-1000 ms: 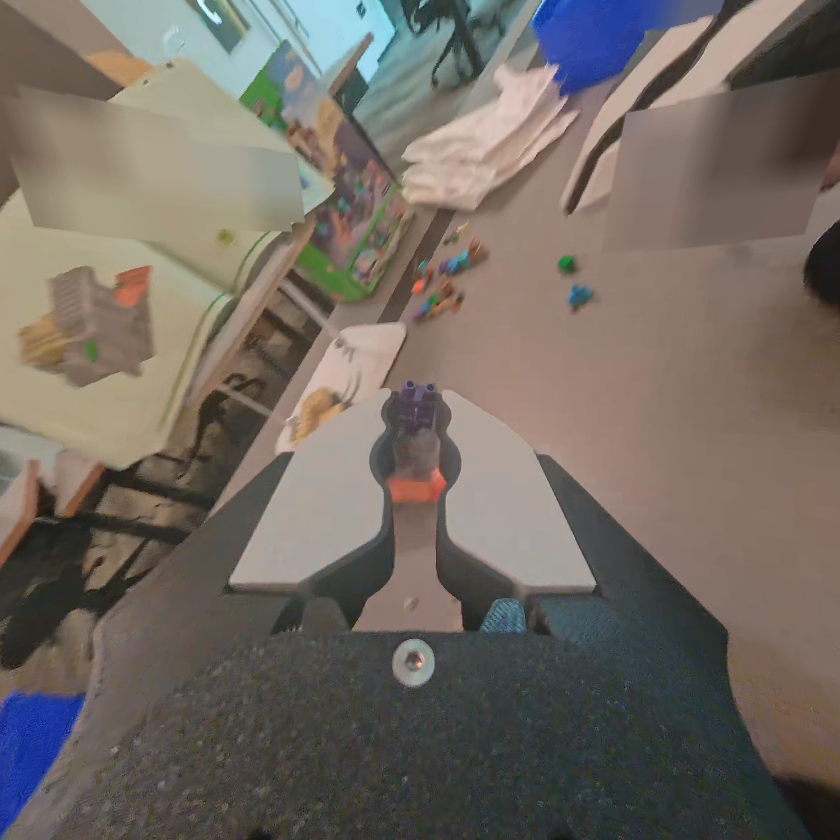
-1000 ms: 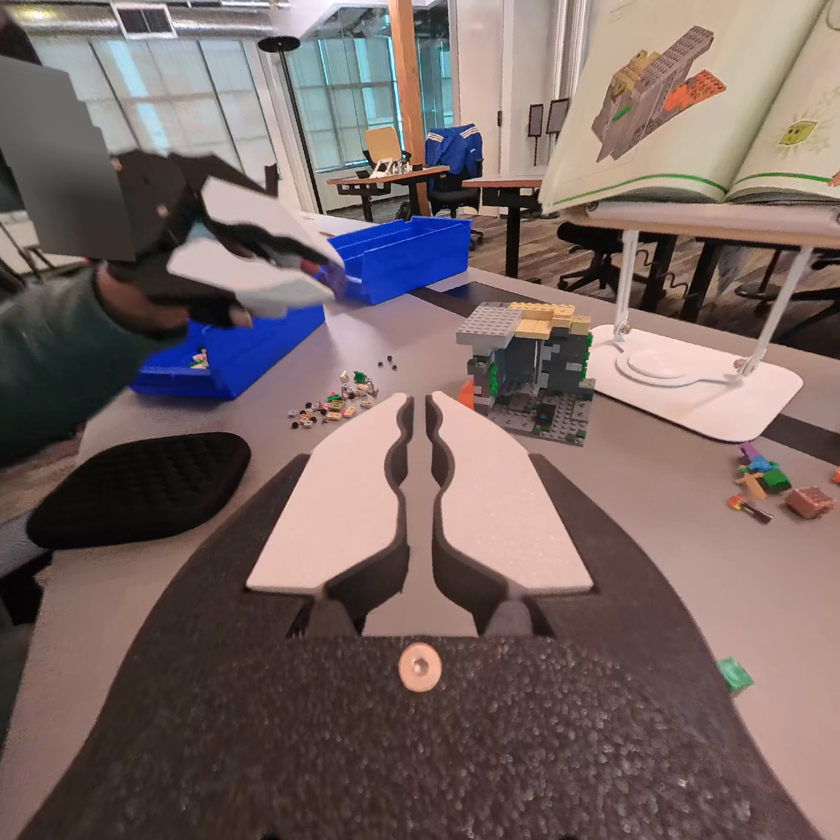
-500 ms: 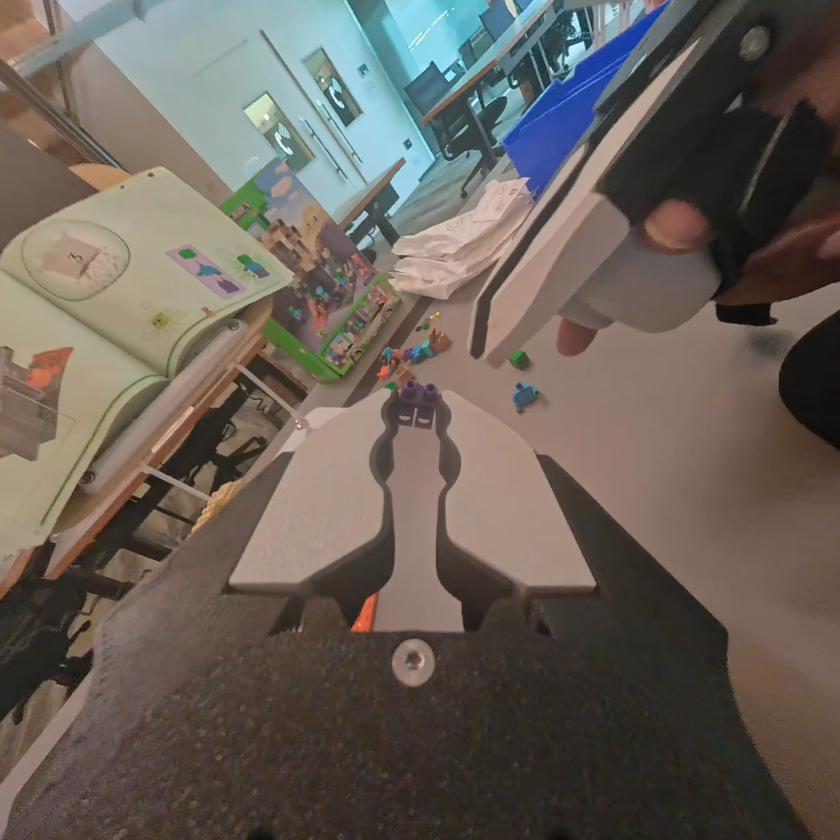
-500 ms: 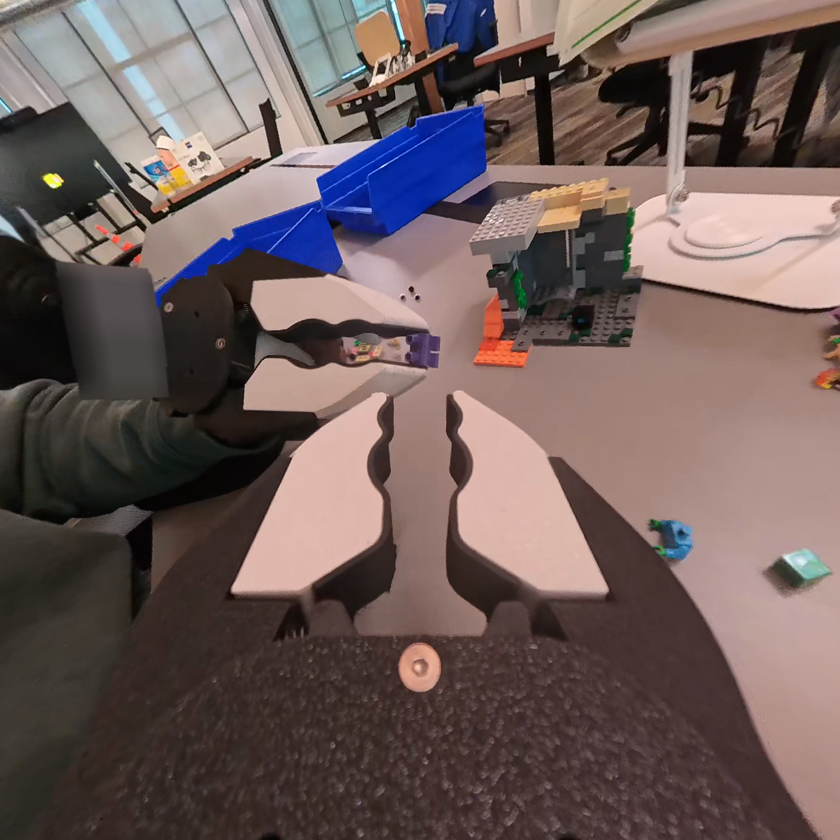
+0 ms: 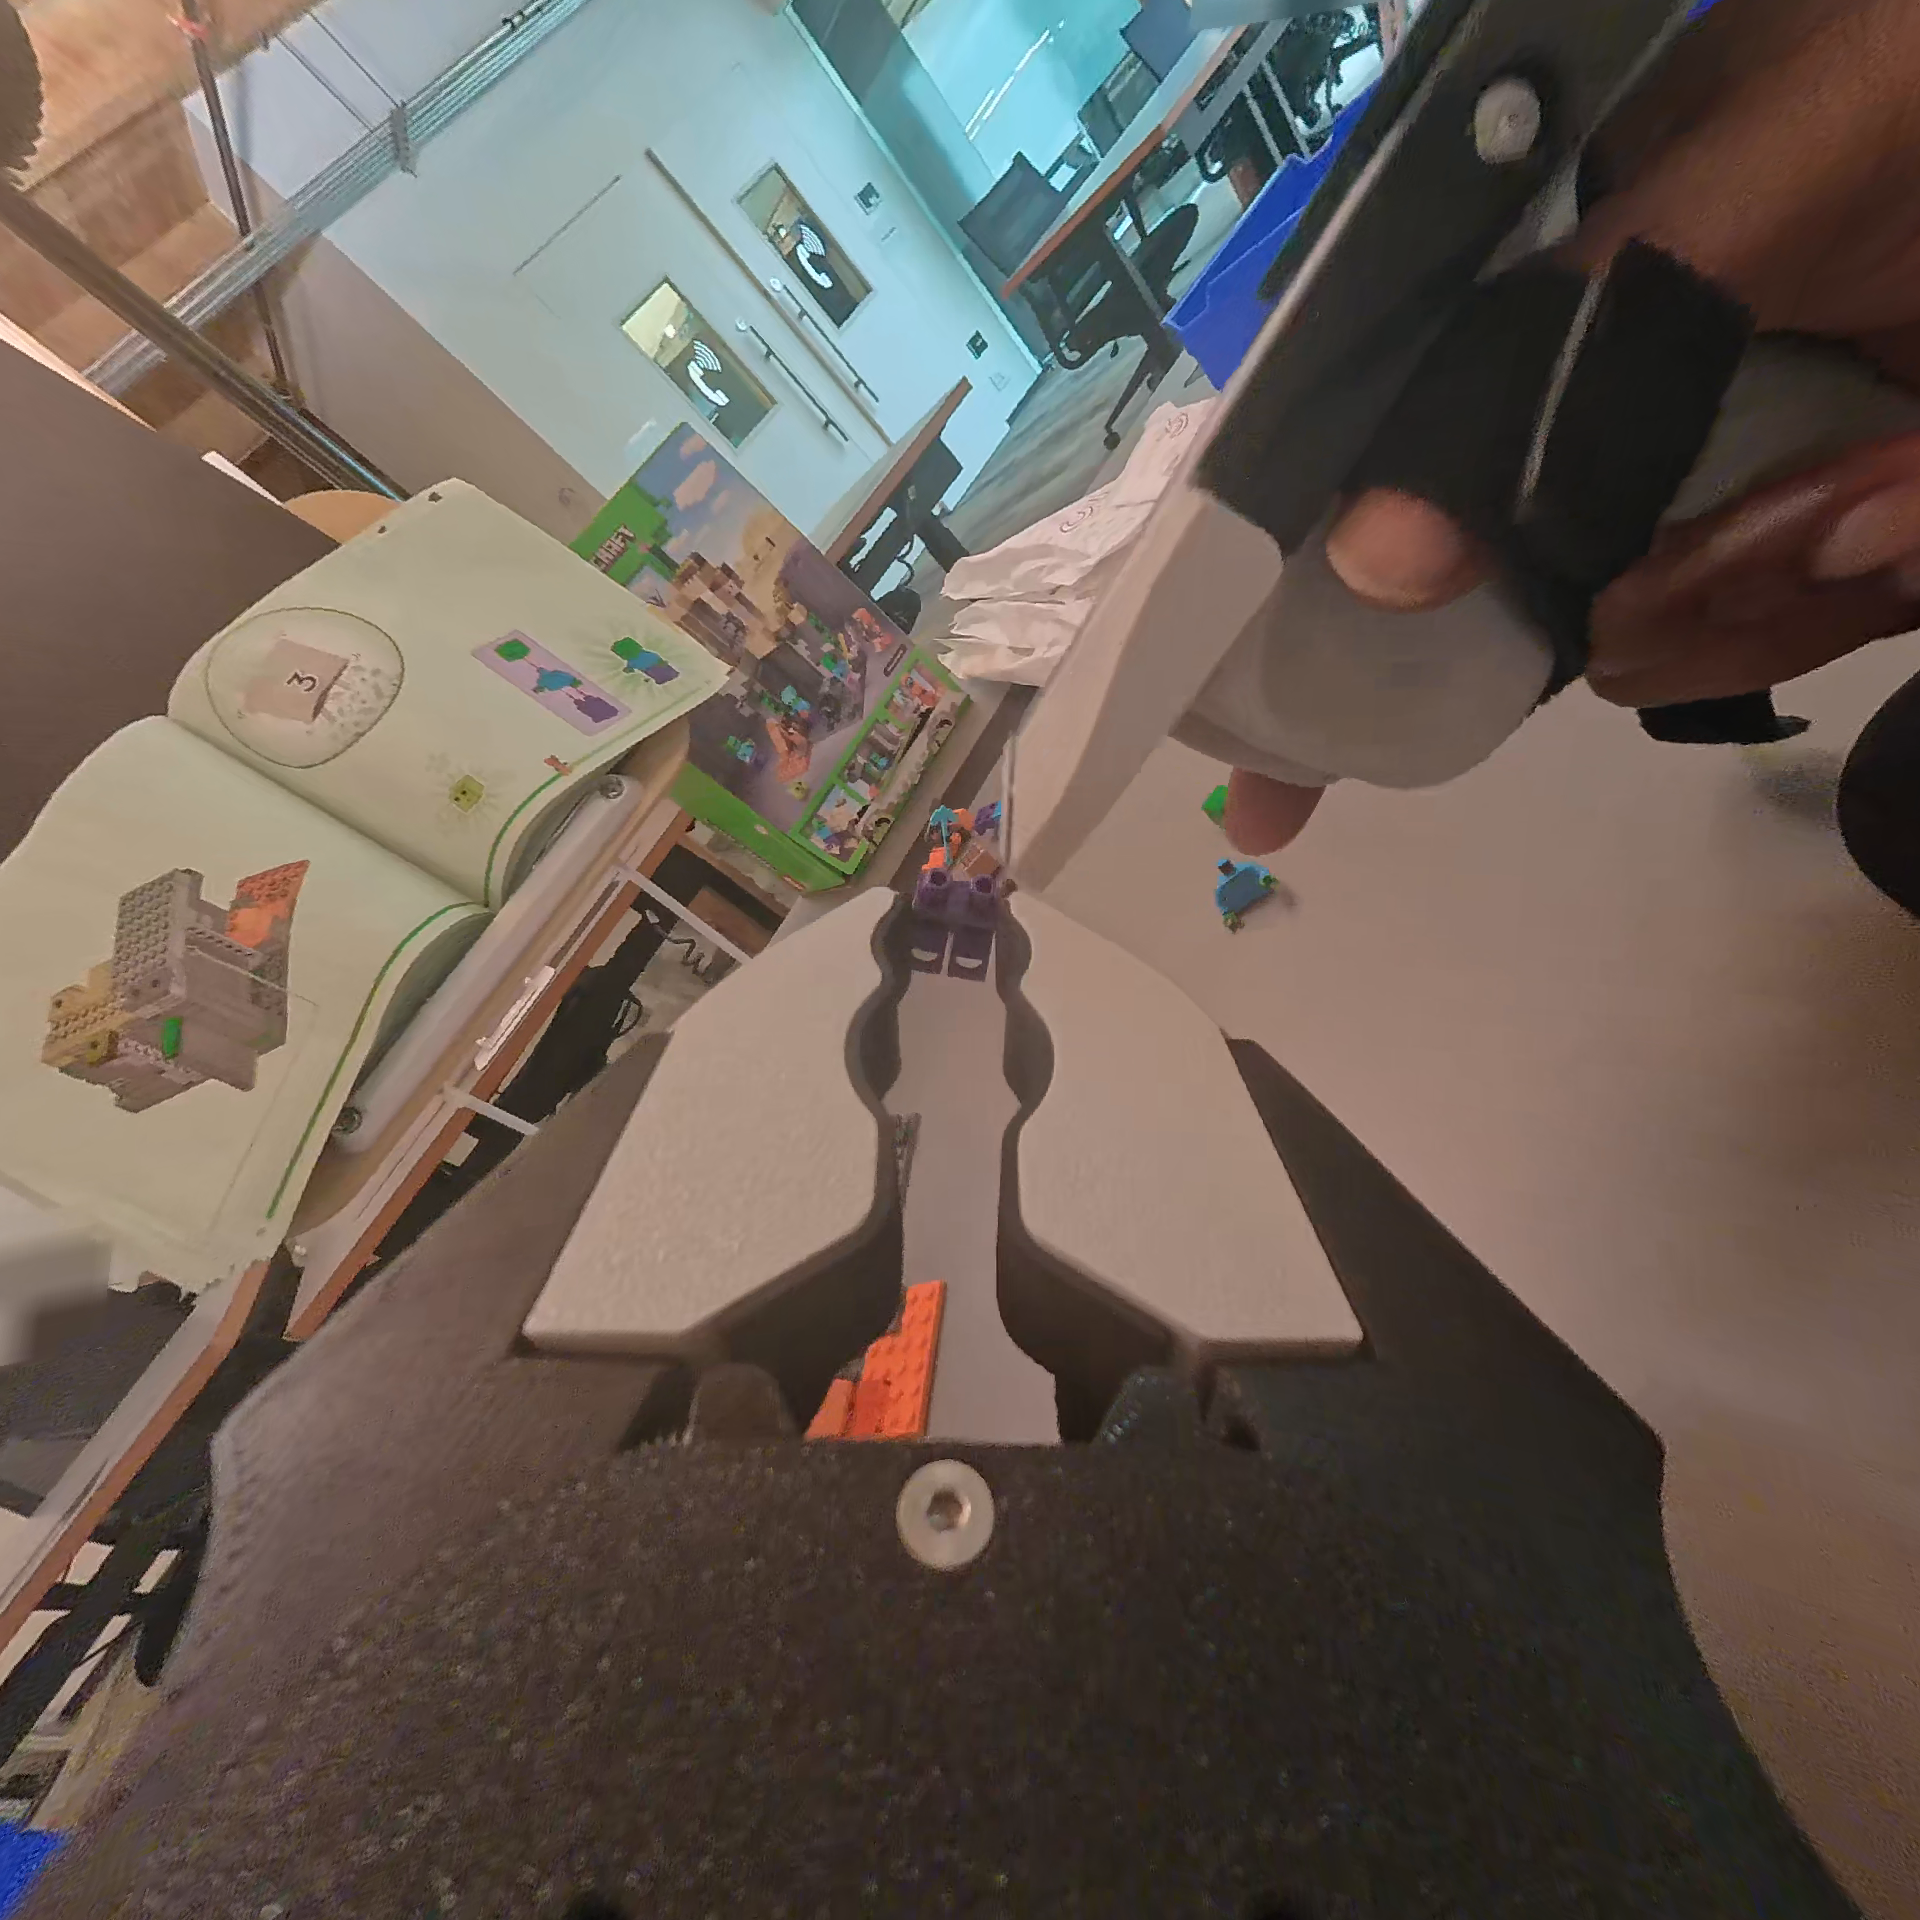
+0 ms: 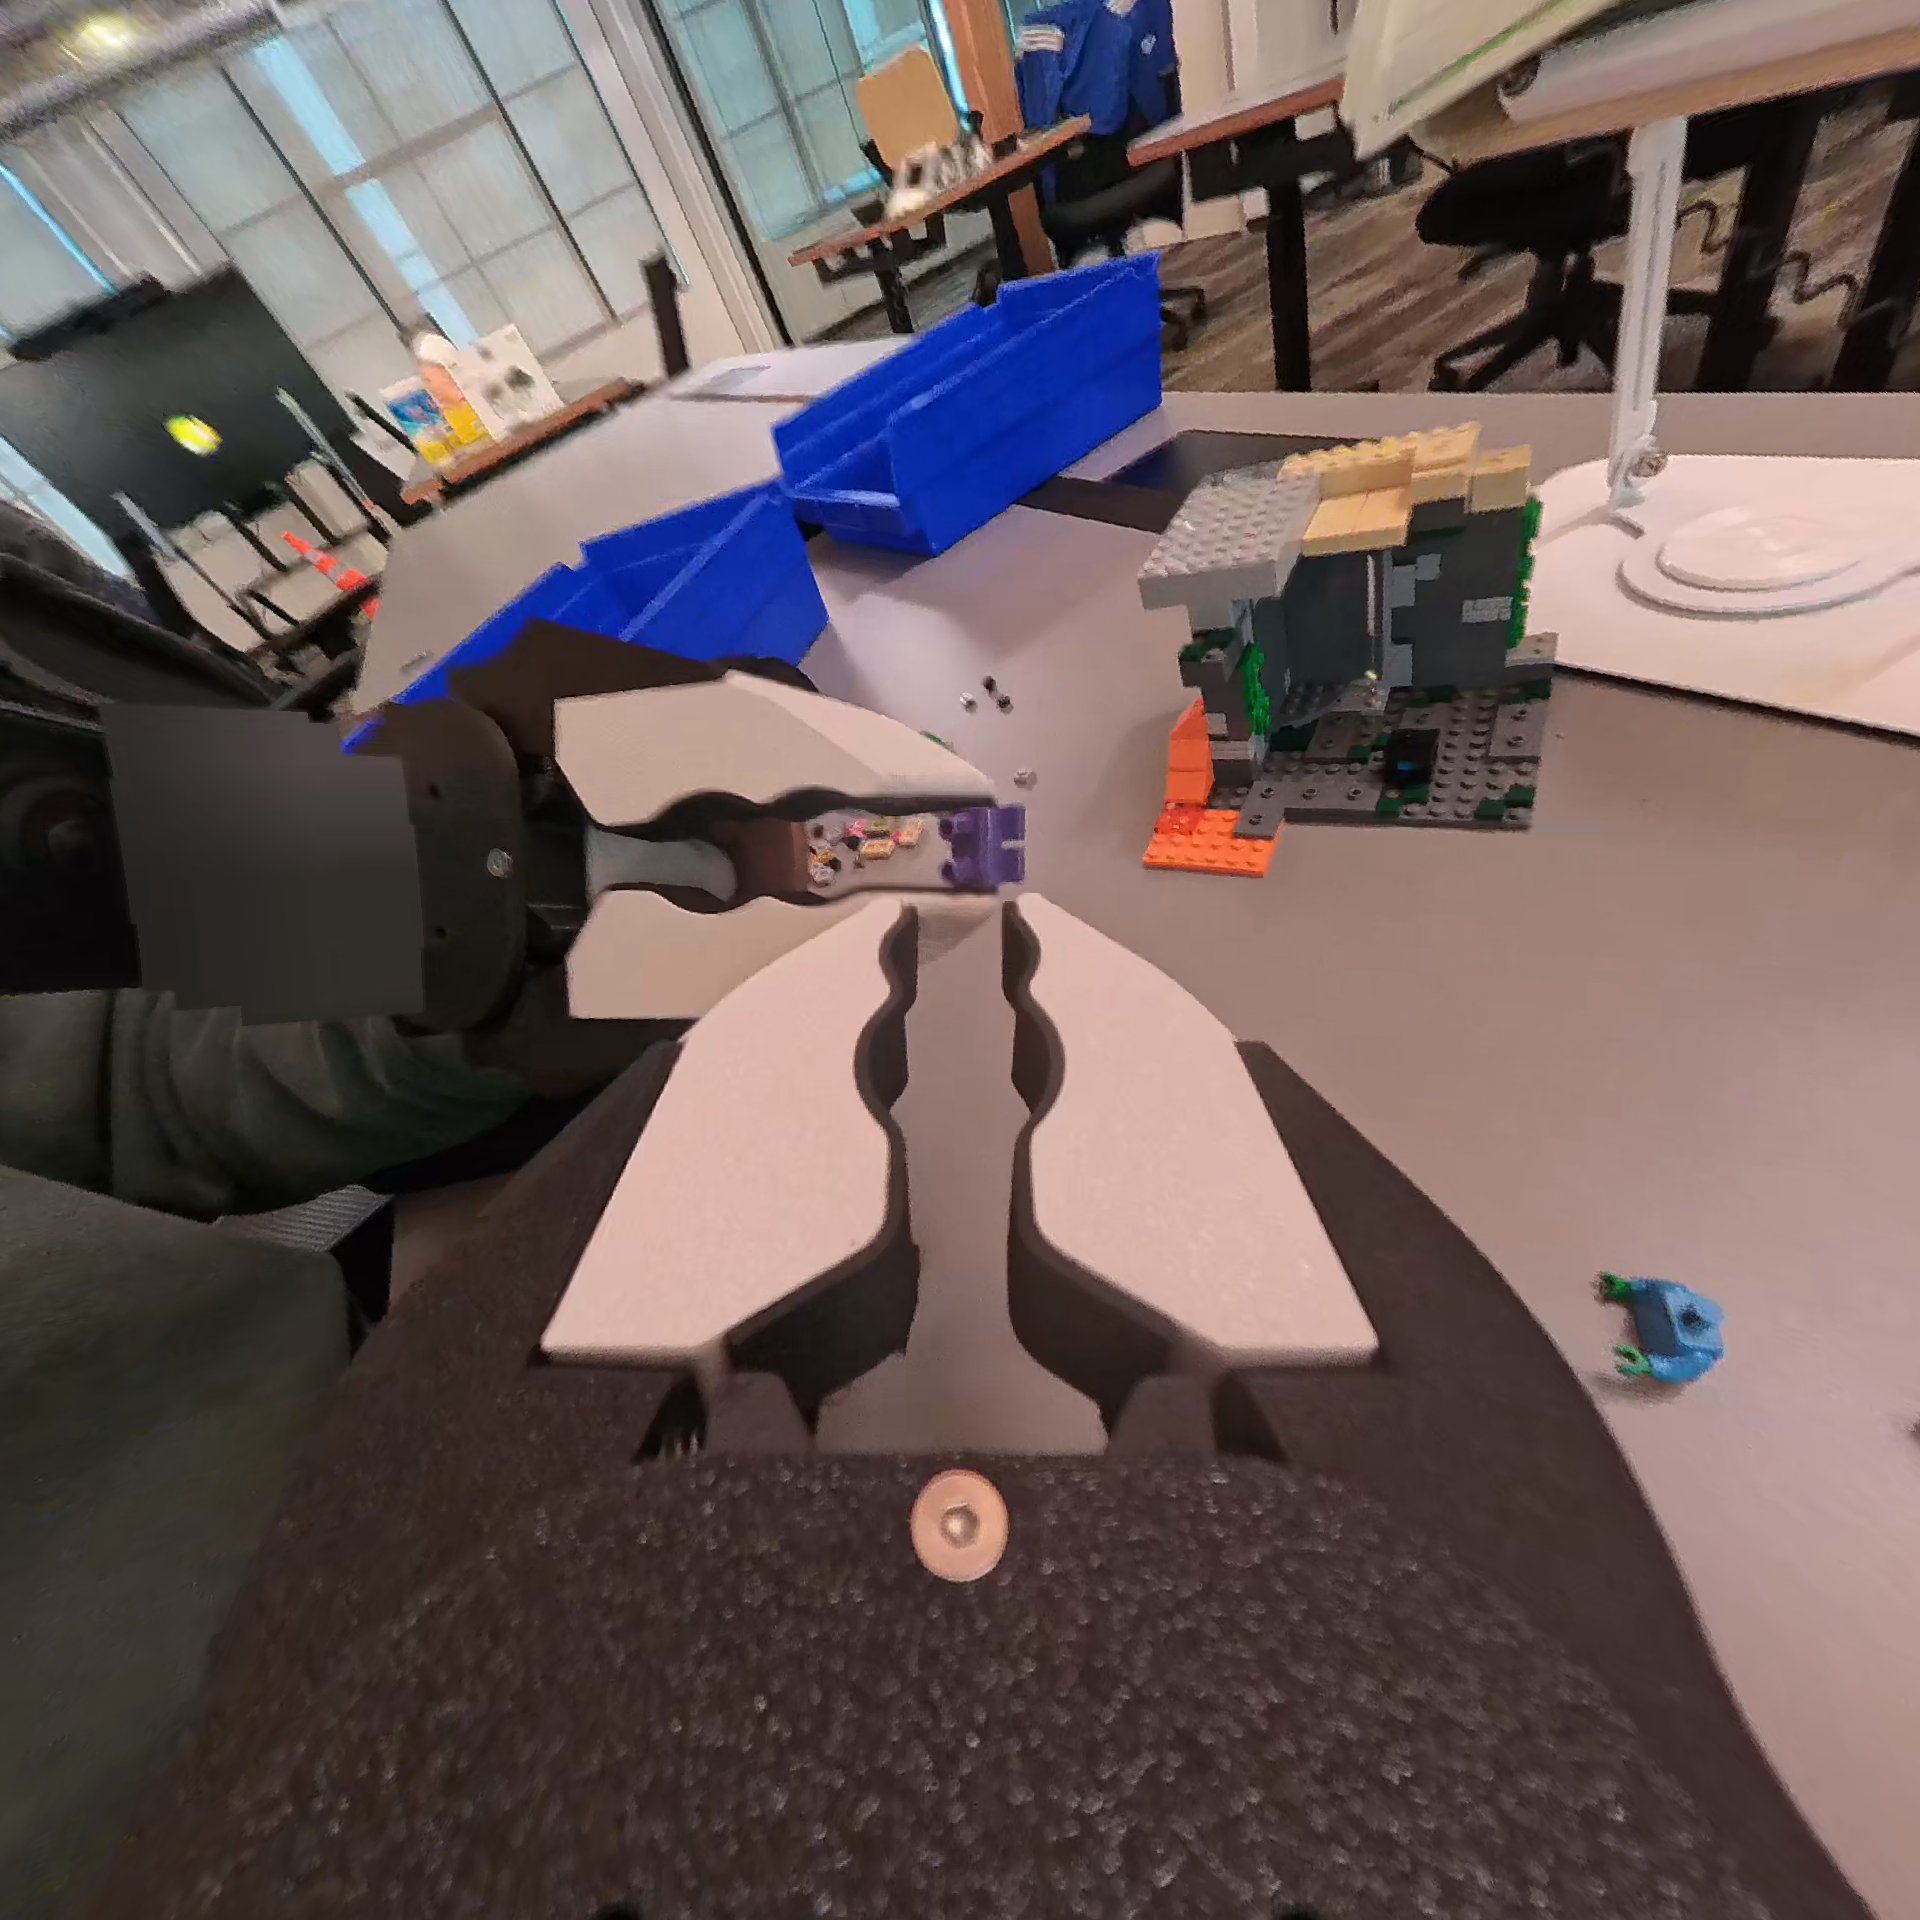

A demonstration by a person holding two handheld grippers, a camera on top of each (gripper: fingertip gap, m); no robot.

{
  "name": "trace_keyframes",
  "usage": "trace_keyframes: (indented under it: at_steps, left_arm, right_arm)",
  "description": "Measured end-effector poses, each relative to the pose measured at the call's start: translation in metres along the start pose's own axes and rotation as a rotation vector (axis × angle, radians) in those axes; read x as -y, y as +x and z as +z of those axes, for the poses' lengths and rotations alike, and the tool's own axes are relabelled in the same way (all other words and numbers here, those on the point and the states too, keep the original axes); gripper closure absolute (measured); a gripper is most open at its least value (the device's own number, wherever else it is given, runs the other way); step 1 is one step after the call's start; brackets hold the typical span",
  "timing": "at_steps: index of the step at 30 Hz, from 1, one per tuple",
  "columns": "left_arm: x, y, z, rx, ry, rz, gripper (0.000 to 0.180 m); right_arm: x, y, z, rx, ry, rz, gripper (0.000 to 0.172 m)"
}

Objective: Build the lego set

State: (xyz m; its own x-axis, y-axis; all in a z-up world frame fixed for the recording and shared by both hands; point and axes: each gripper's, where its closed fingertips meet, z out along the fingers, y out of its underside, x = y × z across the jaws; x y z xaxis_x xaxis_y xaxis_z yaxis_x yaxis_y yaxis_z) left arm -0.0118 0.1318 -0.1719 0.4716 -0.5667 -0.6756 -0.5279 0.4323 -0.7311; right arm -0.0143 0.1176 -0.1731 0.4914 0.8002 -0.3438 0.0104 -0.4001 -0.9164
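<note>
Purple brick point(image 5: 956, 920) sits clamped at the tips of the left tongs point(image 5: 958, 914), both pads pressed on its sides, studs pointing away from the camera. In the left wrist view the right tongs point(image 5: 1049, 831) reach in from the upper right, one pale fingertip just beside the brick; whether it touches is hard to tell. A hand point(image 5: 1558, 540) grips them, cut off by the frame's right edge. An orange plate point(image 5: 894, 1361) shows through the gap near the fingers' base, mostly hidden by the tool. Far of the tips lies a small heap of loose pieces point(image 5: 961, 831), partly covered by the right fingertip; a blue piece point(image 5: 1242, 883) and a green one point(image 5: 1214, 800) lie to the right on open grey tabletop point(image 5: 1455, 1039). At left the tabletop edge runs close by, with an open booklet point(image 5: 312, 790) on a stand and a toy box point(image 5: 810, 717) beyond it.

In the right wrist view the right tongs point(image 6: 956, 914) stand a little apart with only bare tabletop point(image 6: 1351, 1039) between the pads. The left tongs point(image 6: 977, 847) come in from the left, side on, shut on the purple brick point(image 6: 987, 847), just beyond the right fingertips. To the far right stands a grey brick model point(image 6: 1361, 634) on its orange plate point(image 6: 1210, 842), with open room between. Two blue bins point(image 6: 977, 416) lie far left. A blue piece point(image 6: 1668, 1330) lies near right. The stand's white base point(image 6: 1714, 582) is cut off at the right edge.
</note>
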Motion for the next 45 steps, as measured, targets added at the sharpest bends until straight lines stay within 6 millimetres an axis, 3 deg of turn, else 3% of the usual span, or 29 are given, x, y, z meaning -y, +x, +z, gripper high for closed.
trace_keyframes:
  at_steps: [4,13,19,23,27,45]
  left_arm:
    - [0.001,0.002,-0.001,0.004,0.002,0.045,0.166]
    - [0.0,0.009,-0.002,-0.018,-0.009,0.108,0.165]
    - [0.001,0.026,-0.005,-0.24,0.033,-0.07,0.156]
    - [0.002,0.043,-0.01,-0.434,0.055,-0.222,0.153]
    - [0.003,0.047,-0.012,-0.518,0.073,-0.337,0.153]
    - [0.004,0.073,-0.027,-0.708,0.087,-0.332,0.173]
  right_arm:
    - [0.011,-0.002,-0.002,0.031,0.015,0.059,0.154]
    - [-0.004,0.001,0.015,-0.009,-0.073,-0.01,0.163]
    - [-0.013,0.012,0.005,0.009,-0.173,-0.09,0.163]
    - [-0.024,0.008,-0.004,0.088,-0.273,-0.206,0.163]
    - [-0.031,0.002,-0.011,0.164,-0.338,-0.293,0.163]
    - [-0.055,-0.023,-0.025,0.461,-0.525,-0.509,0.163]
